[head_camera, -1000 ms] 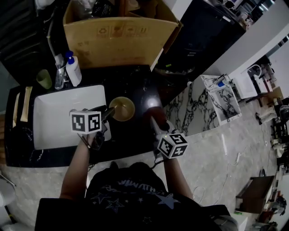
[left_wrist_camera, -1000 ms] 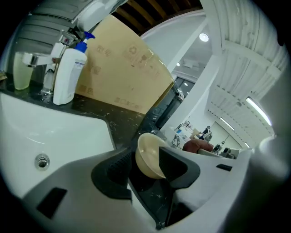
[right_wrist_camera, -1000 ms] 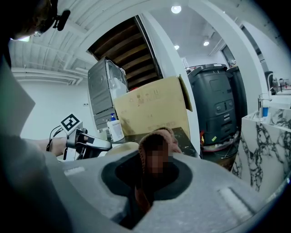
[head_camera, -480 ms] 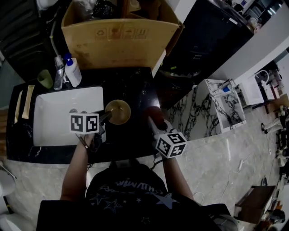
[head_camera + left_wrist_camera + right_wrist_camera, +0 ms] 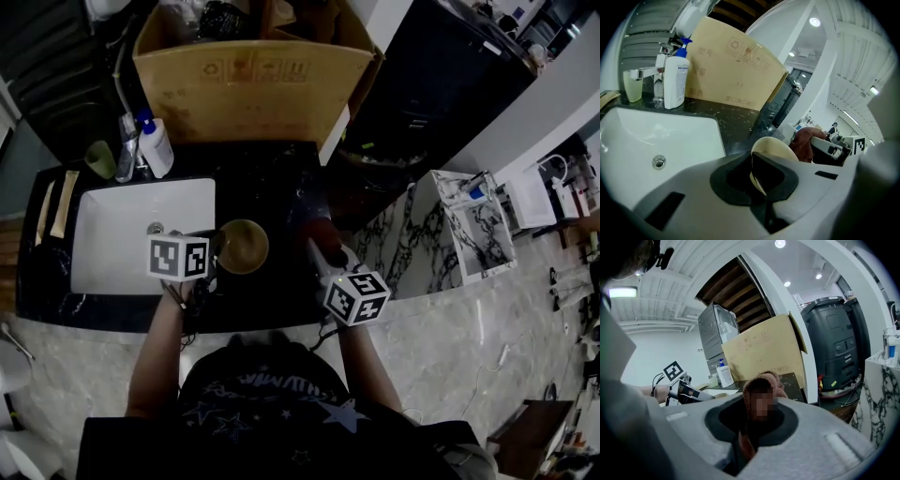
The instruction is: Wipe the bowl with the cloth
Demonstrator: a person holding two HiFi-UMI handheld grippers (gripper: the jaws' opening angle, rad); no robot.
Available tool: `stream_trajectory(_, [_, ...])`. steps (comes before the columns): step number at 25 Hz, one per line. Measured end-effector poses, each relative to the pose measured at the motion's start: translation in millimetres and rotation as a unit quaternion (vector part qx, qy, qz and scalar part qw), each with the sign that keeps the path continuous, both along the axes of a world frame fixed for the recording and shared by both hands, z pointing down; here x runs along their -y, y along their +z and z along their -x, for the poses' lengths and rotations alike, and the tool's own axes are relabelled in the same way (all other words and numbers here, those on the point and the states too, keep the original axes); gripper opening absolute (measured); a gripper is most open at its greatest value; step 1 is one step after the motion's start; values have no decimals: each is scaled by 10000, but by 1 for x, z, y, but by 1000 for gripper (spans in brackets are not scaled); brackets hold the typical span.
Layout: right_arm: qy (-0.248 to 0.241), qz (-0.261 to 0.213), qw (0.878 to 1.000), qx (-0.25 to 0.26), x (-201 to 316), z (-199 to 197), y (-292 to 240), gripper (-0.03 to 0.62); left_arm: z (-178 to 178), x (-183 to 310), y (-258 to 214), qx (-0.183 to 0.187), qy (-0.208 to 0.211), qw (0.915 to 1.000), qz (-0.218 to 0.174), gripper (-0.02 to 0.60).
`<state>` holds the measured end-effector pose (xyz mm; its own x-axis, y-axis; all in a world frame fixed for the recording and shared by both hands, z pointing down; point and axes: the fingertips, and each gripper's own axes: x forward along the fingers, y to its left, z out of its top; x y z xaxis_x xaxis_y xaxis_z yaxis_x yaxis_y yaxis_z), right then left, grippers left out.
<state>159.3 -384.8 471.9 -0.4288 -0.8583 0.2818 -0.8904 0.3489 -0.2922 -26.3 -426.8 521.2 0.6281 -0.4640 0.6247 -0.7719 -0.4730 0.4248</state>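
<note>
Head view: left tool (image 5: pixel 217 247) just closed on rim of one bowl (image 5: pixel 246 247); right tool (image 5: pixel 316 249) clamps one cloth (image 5: pixel 319 229).

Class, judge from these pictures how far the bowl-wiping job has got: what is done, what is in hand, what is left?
Done: the right claw is shut on the cloth. In hand: the left claw has just been closing its jaws and now pinches the bowl by its rim, beside the white sink. Left: the cloth sits apart from the bowl, so the wiping itself looks not yet begun.
</note>
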Motion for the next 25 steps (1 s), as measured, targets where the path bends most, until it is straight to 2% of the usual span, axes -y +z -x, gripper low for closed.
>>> stream_trajectory(3, [-218, -64, 9997, 4, -1, 9, -7, 51, 3, 0, -5, 38, -71, 9999, -147, 18])
stream_trajectory(6, [-732, -237, 9970, -38, -7, 32, -24, 51, 6, 1, -10, 176, -145, 9992, -342, 18])
stream_trajectory(12, [-1957, -567, 9788, -189, -21, 93, -56, 51, 3, 1, -26, 620, -222, 9936, -919, 18])
stream_trajectory(14, [-2177, -458, 9743, -342, -21, 108, -53, 51, -4, -2, -34, 768, -150, 9900, -1172, 18])
stream_trajectory(17, [-2335, -53, 9690, -808, -18, 123, -34, 51, -19, -10, -38, 910, 70, 9854, -1436, 18])
stream_trajectory(20, [-2550, 313, 9578, -1288, -18, 133, -13, 51, -30, -18, -44, 1027, 303, 9811, -1613, 18])
stream_trajectory(25, [-2573, 444, 9495, -1740, -13, 137, 3, 51, -35, -30, -53, 1117, 491, 9771, -1742, 18])
